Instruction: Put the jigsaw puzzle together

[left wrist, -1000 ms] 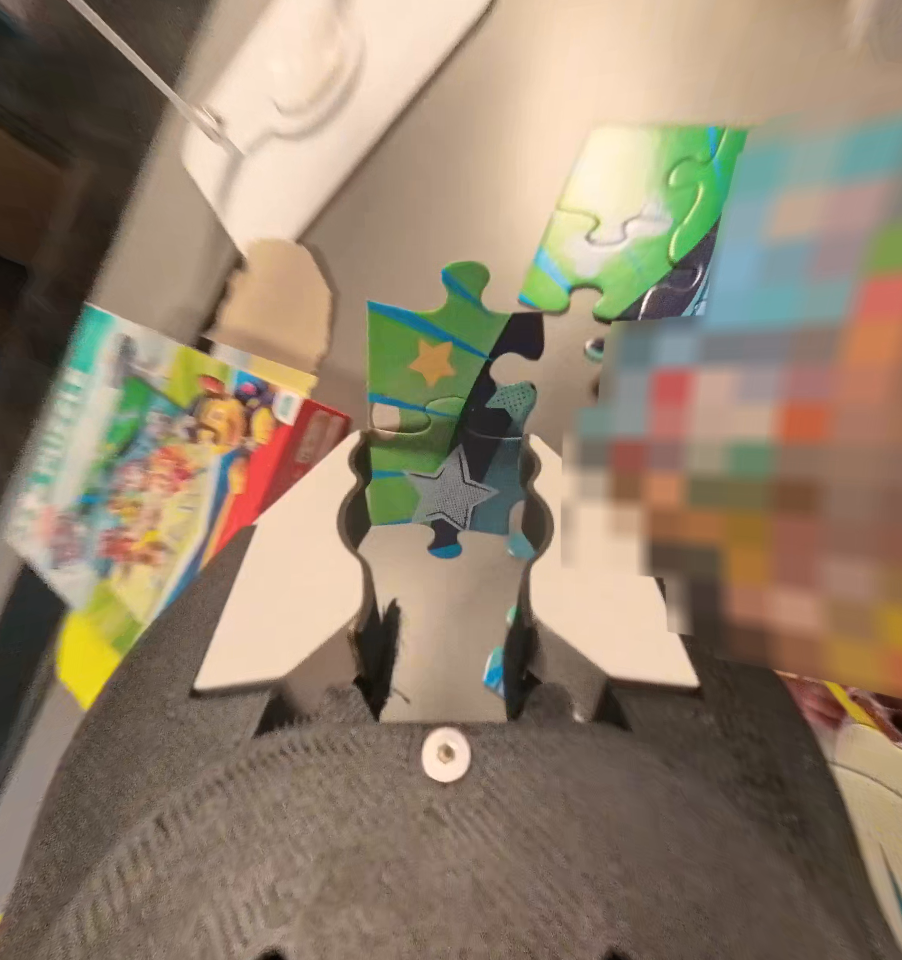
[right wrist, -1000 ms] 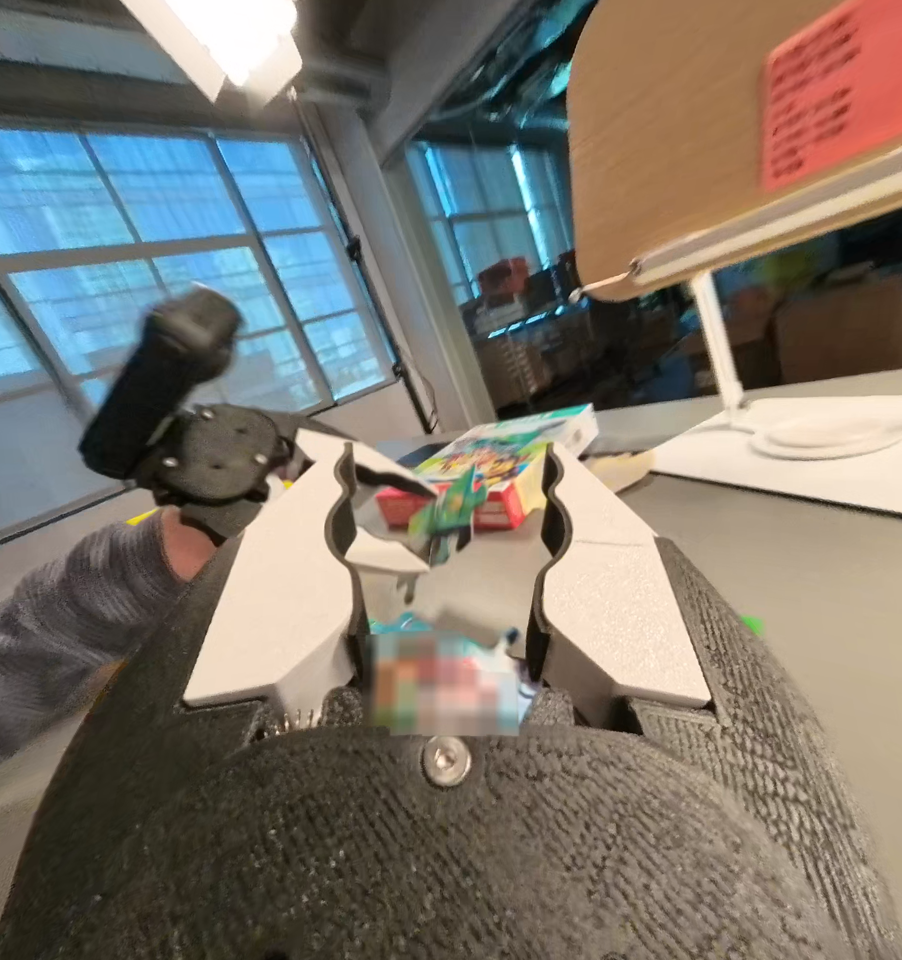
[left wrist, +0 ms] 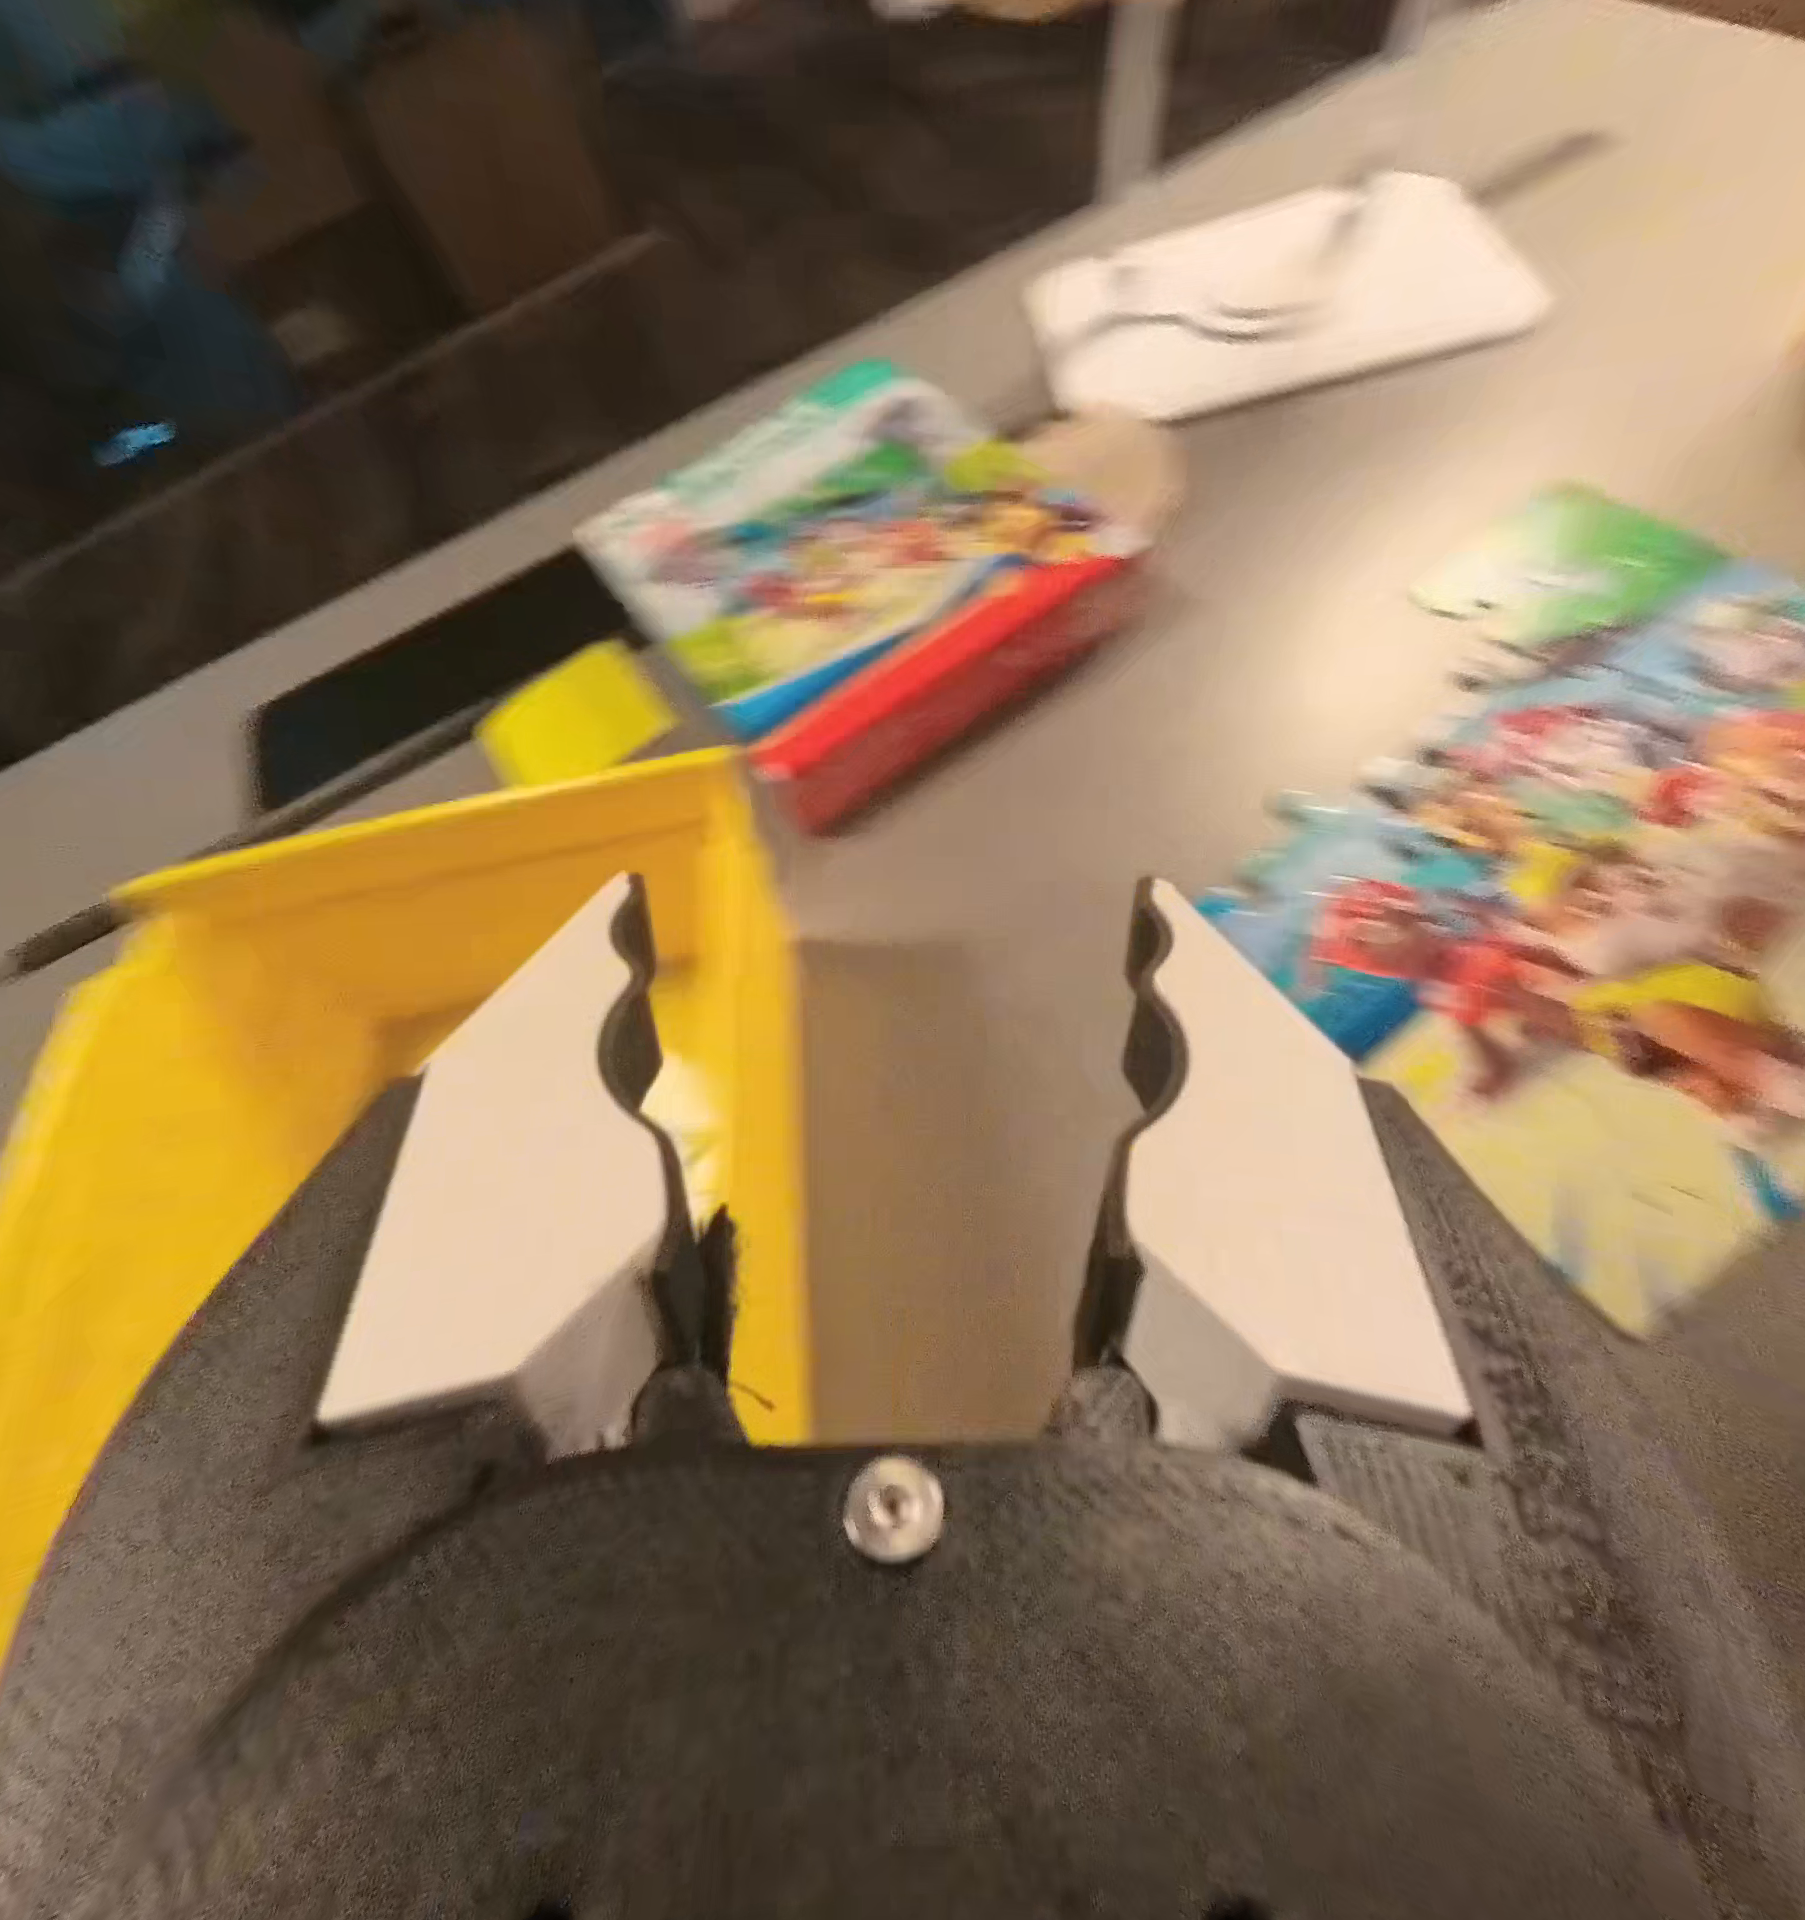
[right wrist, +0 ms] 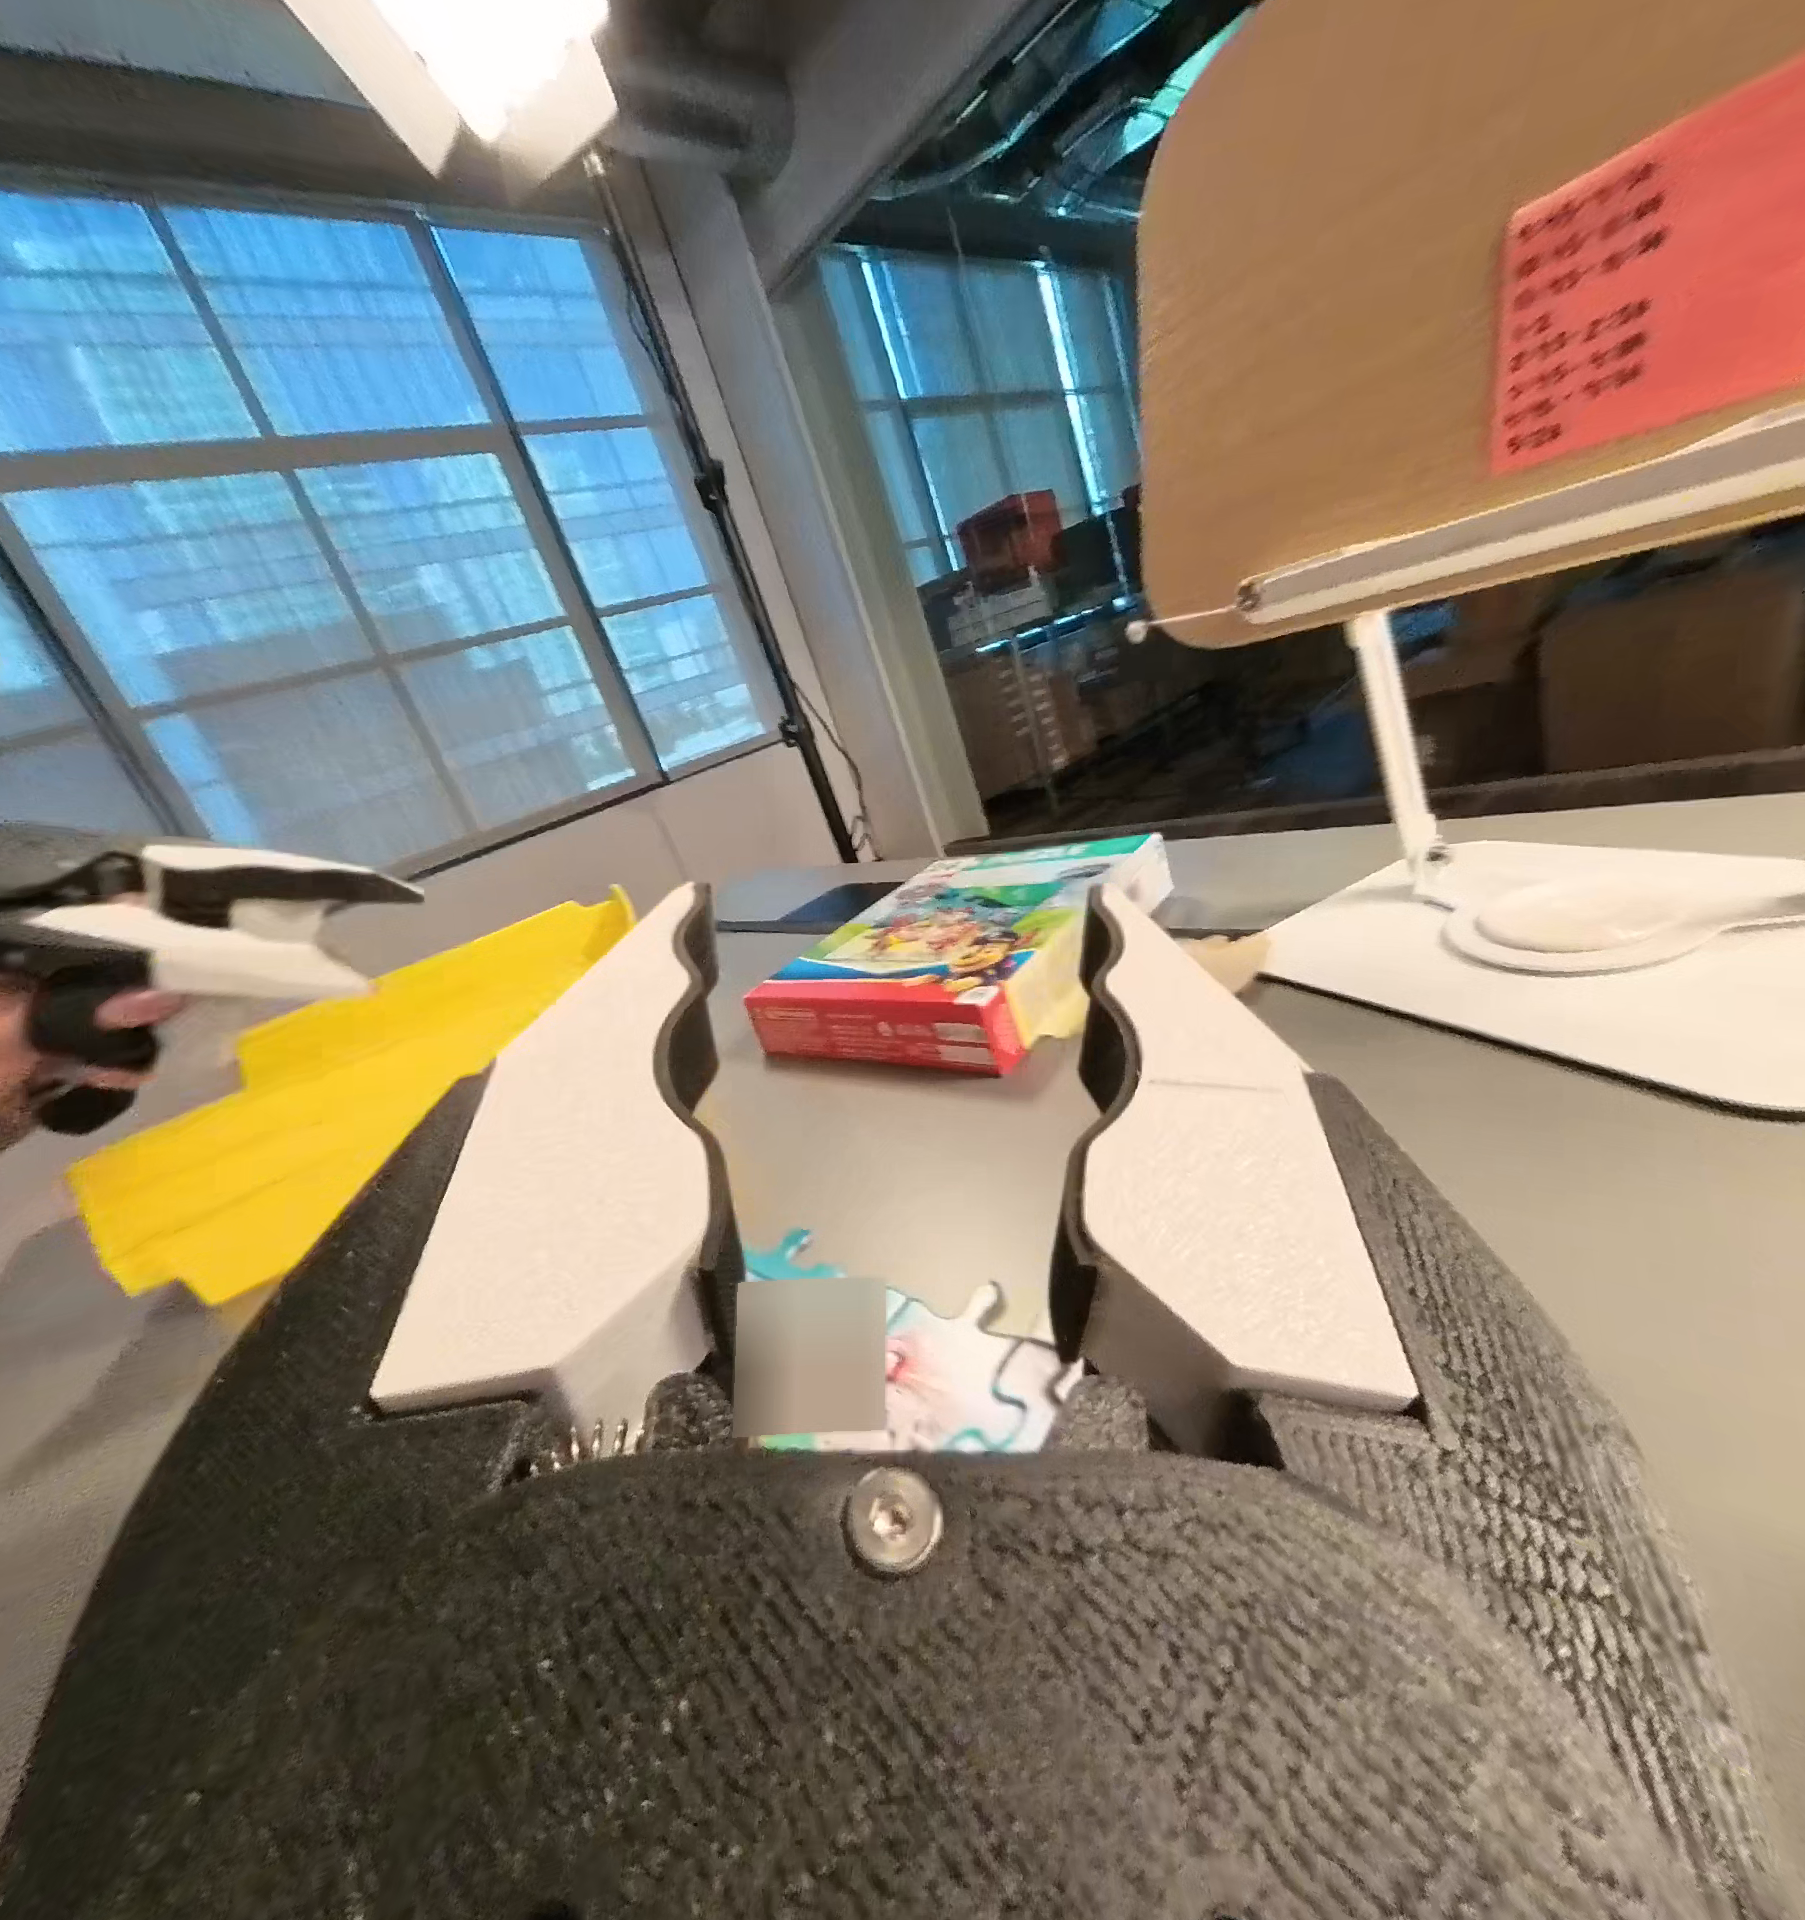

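Left of the puzzle box [left wrist: 856, 582], the yellow tray [left wrist: 410, 935] lies under the left gripper [left wrist: 887, 914], fingers spread on nothing; its corner sits between them. The right gripper [right wrist: 898, 935] faces the box's red side, well short of it, fingers spread and bare; the assembled puzzle [left wrist: 1563, 862] lies right of the box.

The left wrist view is dim, warm and heavily motion-blurred, smearing the puzzle box [left wrist: 856, 582]. The right wrist view is brighter and sharper: blue daylight through the windows [right wrist: 306, 520], glare from a ceiling light [right wrist: 482, 73], wide-angle bending at the edges.
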### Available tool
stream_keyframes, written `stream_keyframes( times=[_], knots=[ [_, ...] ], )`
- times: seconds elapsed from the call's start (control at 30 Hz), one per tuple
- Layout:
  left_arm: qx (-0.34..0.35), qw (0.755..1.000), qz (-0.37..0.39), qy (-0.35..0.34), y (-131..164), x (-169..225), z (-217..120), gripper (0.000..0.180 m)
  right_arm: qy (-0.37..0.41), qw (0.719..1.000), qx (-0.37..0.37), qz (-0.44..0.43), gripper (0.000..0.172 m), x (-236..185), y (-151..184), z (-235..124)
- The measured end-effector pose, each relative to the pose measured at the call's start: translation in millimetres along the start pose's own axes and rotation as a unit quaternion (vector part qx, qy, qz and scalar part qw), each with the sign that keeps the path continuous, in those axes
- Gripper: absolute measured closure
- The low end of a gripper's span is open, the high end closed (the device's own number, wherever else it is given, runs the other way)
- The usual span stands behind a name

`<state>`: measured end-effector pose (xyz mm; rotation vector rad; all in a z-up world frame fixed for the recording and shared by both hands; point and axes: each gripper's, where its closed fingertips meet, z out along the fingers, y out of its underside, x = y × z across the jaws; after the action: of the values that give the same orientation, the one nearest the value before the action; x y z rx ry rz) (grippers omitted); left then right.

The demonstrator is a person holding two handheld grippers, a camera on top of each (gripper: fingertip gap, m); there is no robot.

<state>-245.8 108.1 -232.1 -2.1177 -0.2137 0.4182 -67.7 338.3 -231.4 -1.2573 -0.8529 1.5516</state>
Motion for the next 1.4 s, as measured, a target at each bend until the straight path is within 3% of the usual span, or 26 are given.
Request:
stream_keyframes(
  times=[0.17,0.27,0.37,0.5,0.63,0.73,0.93,1.03,1.17,1.4],
  knots=[
    [-0.058,0.974,0.086,0.204,19.9,138.4,45.3,0.077,0.043,0.997,-0.021,-0.060,0.101,20.0,-5.6,-16.0],
    [-0.076,0.960,0.116,0.244,31.1,176.2,70.7,0.076,0.075,0.992,-0.030,-0.097,0.101,32.7,-9.2,-25.8],
    [-0.064,0.945,0.078,0.313,17.6,205.8,92.4,0.075,0.093,0.990,-0.022,-0.103,0.101,42.1,-11.8,-30.2],
    [-0.077,0.930,0.036,0.358,-1.1,215.0,130.9,0.076,0.102,0.988,-0.013,-0.113,0.101,46.2,-6.1,-29.1],
    [-0.109,0.911,0.016,0.398,-15.9,221.1,161.2,0.091,0.108,0.984,-0.003,-0.143,0.103,45.8,-1.5,-26.7],
    [-0.178,0.879,0.034,0.441,-8.8,222.5,154.3,0.097,0.114,0.981,-0.010,-0.157,0.104,49.1,6.5,-25.4],
    [-0.284,0.846,0.090,0.443,27.7,208.8,143.9,0.103,0.109,0.983,-0.009,-0.150,0.105,49.6,8.7,-24.4],
    [-0.304,0.813,0.041,0.495,24.6,219.5,131.4,0.103,0.113,0.983,-0.003,-0.147,0.106,50.9,7.0,-26.4],
    [-0.327,0.792,-0.002,0.515,22.2,219.7,126.2,0.102,0.120,0.981,0.003,-0.150,0.106,52.6,4.8,-28.4],
    [-0.313,0.776,-0.069,0.542,10.2,214.7,113.2,0.105,0.120,0.979,0.003,-0.162,0.106,51.2,4.5,-27.7]
  ],
)
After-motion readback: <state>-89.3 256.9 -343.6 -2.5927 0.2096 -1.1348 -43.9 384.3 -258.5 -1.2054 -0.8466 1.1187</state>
